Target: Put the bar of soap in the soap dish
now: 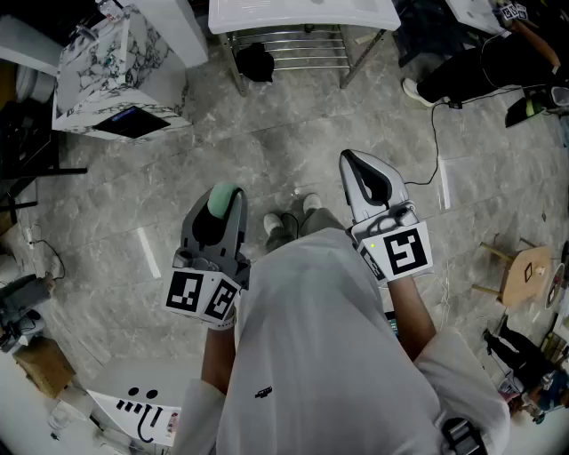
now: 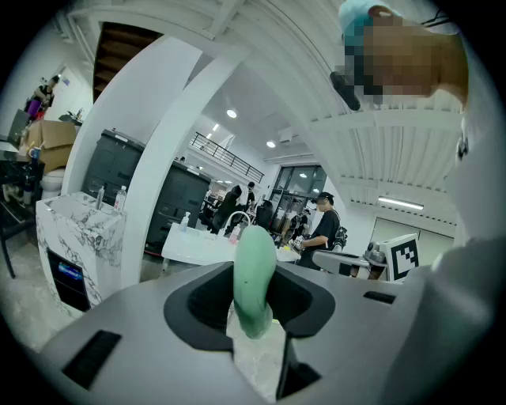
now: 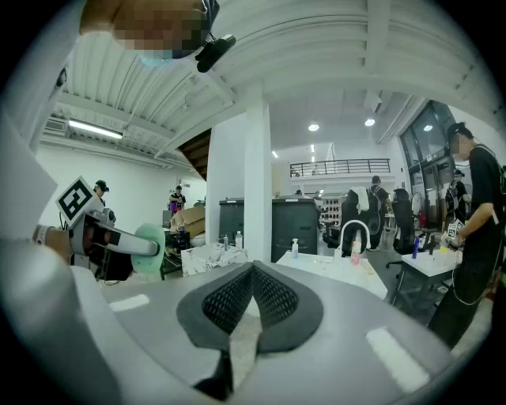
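A pale green bar of soap [image 1: 223,197] stands on edge between the jaws of my left gripper [image 1: 222,203], which is shut on it and held about level above the floor. In the left gripper view the soap [image 2: 254,277] fills the gap between the dark pads. My right gripper [image 1: 354,162] hovers to the right at about the same height, its mesh pads [image 3: 273,299] meeting at the tips with nothing between them. From the right gripper view, the left gripper [image 3: 146,247] and its soap show at the left. No soap dish can be made out.
A white sink table [image 1: 302,13] with a metal rack under it stands ahead, and the left gripper view shows its top [image 2: 198,244] with bottles and a faucet. A marble-patterned cabinet [image 1: 111,67] is at the far left. Cables, a stool [image 1: 524,275] and seated people are at the right.
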`<state>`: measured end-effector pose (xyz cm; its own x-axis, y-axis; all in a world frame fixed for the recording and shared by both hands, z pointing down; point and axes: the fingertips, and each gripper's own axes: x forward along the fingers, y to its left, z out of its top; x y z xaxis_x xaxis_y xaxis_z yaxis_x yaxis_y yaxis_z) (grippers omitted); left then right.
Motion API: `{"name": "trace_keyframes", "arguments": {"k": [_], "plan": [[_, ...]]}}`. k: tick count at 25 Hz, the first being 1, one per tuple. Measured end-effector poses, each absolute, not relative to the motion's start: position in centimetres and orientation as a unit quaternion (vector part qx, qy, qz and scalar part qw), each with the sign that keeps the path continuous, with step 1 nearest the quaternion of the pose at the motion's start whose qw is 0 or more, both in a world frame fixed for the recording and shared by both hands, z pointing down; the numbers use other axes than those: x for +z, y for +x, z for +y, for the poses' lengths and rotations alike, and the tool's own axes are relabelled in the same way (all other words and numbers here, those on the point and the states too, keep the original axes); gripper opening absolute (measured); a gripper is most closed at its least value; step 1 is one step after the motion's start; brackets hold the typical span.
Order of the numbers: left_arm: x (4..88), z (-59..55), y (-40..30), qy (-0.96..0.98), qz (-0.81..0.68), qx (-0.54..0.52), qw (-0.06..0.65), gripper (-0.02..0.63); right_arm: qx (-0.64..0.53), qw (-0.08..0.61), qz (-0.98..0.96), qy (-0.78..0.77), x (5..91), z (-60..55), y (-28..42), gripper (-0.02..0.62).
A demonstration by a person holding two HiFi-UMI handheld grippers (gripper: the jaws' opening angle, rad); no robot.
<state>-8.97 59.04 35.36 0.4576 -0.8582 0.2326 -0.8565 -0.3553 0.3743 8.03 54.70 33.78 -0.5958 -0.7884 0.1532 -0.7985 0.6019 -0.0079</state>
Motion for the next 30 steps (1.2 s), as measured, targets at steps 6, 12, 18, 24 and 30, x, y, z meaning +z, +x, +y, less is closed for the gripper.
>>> {"name": "trace_keyframes", "arguments": {"k": [6, 12, 18, 24, 30], "plan": [[34.3, 59.6, -5.0, 0.827, -0.515, -0.001, 0.226, 0.118, 0.039, 0.062, -0.891, 0.447, 32.9, 55.2, 11.1, 0.012], [33.7, 59.0, -1.2, 0.836, -0.502, 0.017, 0.220, 0.118, 0.048, 0.035, -0.872, 0.486, 32.9, 55.1, 15.7, 0.018], [32.6, 57.9, 2.9, 0.831, -0.514, 0.019, 0.210, 0.118, 0.018, 0.094, -0.866, 0.490, 34.3, 54.1, 20.3, 0.005], [32.7, 56.9, 5.5, 0.822, -0.532, 0.025, 0.199, 0.118, 0.025, 0.055, -0.880, 0.471, 34.2, 53.2, 22.8, 0.010], [32.4, 55.6, 6.5, 0.816, -0.544, 0.026, 0.193, 0.118, 0.035, 0.011, -0.888, 0.459, 32.9, 50.6, 23.9, 0.011]]}}
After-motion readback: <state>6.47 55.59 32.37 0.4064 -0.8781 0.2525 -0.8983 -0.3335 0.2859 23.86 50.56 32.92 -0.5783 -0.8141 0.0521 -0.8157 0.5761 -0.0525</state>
